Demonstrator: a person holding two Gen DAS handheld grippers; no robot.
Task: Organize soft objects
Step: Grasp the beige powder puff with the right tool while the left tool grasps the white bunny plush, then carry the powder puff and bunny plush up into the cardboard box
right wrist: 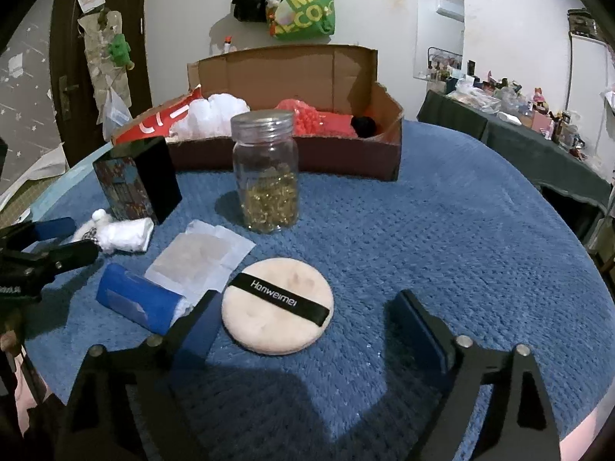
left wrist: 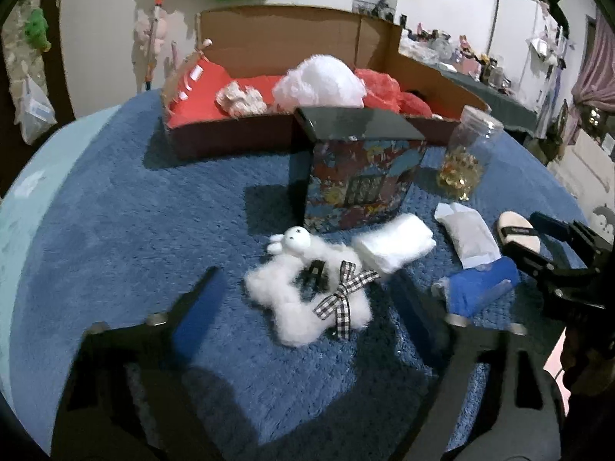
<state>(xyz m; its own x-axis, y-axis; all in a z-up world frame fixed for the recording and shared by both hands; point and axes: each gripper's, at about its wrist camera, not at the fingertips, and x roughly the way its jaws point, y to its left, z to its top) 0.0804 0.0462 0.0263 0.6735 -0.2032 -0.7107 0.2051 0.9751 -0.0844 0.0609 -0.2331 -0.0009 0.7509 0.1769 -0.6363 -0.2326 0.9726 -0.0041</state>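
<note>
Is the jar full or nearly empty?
Partly filled: the jar stands upright, lid on, with gold bits filling only its lower part.

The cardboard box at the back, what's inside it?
The cardboard box holds a fluffy white bundle, a crumpled whitish piece, red netting and a black ball, all on red material. Its floor and front corners are hidden behind its front wall.

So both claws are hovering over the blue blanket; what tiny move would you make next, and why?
Probably ease the left gripper down and close it on the fluffy white toy, which lies between its open fingers. The right gripper stands open around the round powder puff, not yet gripping. Both soft things likely belong in the cardboard box behind, which already holds soft stuff.
</note>
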